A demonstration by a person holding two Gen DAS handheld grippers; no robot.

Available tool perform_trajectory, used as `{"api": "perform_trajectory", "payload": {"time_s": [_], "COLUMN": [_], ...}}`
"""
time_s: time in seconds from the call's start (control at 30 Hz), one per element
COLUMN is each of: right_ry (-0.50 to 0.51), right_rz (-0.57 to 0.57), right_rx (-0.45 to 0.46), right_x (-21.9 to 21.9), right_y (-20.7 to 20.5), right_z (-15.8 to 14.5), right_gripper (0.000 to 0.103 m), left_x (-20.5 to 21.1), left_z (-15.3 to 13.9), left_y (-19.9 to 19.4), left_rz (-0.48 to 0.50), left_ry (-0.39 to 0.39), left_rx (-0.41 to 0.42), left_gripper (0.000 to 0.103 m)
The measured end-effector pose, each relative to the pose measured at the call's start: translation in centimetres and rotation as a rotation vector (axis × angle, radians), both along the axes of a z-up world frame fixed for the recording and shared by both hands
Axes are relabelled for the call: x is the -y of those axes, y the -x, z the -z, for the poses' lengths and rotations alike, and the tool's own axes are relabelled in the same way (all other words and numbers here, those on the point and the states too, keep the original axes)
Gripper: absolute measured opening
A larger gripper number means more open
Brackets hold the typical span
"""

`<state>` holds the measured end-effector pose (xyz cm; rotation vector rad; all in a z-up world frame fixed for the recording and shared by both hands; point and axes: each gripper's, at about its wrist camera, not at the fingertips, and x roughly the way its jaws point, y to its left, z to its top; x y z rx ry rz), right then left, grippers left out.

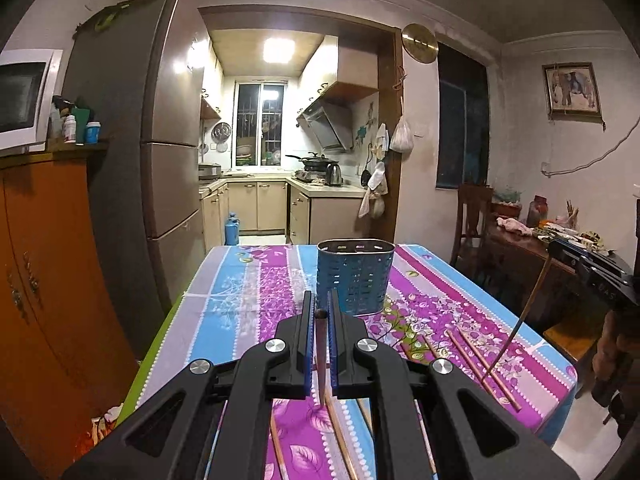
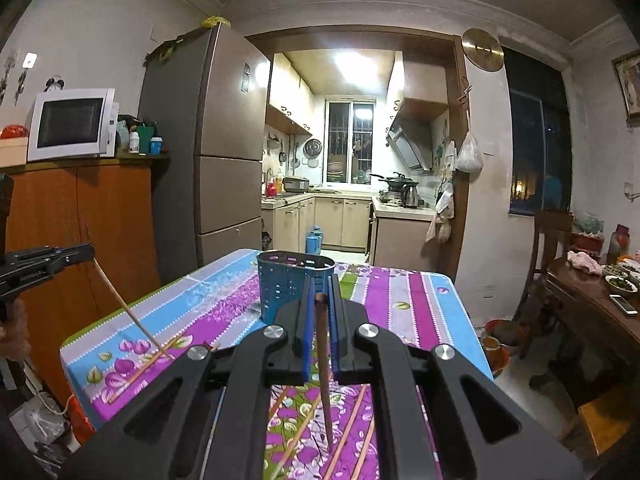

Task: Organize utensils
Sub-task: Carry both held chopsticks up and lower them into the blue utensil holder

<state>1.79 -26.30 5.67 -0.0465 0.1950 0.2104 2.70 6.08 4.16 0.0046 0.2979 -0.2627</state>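
Both grippers are clamped, one chopstick each.

Left gripper [image 1: 320, 312]: jaws pinched together on a dark brown chopstick [image 1: 321, 360], gripped near its thick end, the thin end hanging down toward the tabletop [image 1: 224, 300]. In the right wrist view the same gripper [image 2: 86, 250] comes in from the left edge, with its chopstick [image 2: 128, 308] slanting down to the cloth, tip at or just above a loose chopstick [image 2: 144, 368] lying there; contact unclear.

Right gripper [image 2: 320, 300]: same state, jaws tight on another brown chopstick [image 2: 323, 368], thick end up between the blue pads [image 2: 307, 332], point down. From the left wrist view this gripper [image 1: 558, 246] sits at the right edge, with its chopstick [image 1: 516, 320] angled down toward a pair of loose chopsticks [image 1: 484, 364] on the cloth.

Blue perforated utensil holder [image 1: 354, 276] stands upright on the tabletop, ahead of both grippers, toward the far end. Can't see anything inside it from here.

More loose chopsticks [image 2: 352, 432] lie flat on the patterned cloth, below the right gripper, roughly parallel. Others [image 1: 340, 436] lie under the left gripper.

A hand [image 2: 12, 332] shows partly at the left edge of the right wrist view.
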Motion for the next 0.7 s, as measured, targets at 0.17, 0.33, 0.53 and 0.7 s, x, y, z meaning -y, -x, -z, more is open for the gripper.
{"api": "perform_trajectory", "payload": {"time_s": [0.17, 0.33, 0.53, 0.7], "right_ry": [-0.021, -0.043, -0.047, -0.046], "right_rz": [-0.027, -0.042, -0.057, -0.087], "right_rx": [-0.008, -0.033, -0.050, -0.042], "right_x": [0.0, 0.1, 0.1, -0.3], "right_y": [-0.8, -2.1, -2.6, -3.9], "right_z": [-0.6, -1.1, -1.3, -2.6], "right_gripper": [0.005, 0.005, 0.005, 0.005], "left_x": [0.1, -0.2, -0.3, 0.5], "left_z": [-0.8, -1.6, -1.9, -3.1], "left_y": [-0.9, -1.8, -2.1, -2.9], "left_rz": [0.009, 0.022, 0.029, 0.051], "left_ry": [-0.001, 0.020, 0.033, 0.024], "left_rx": [0.002, -0.013, -0.008, 0.015], "left_gripper": [0.007, 0.007, 0.007, 0.007]}}
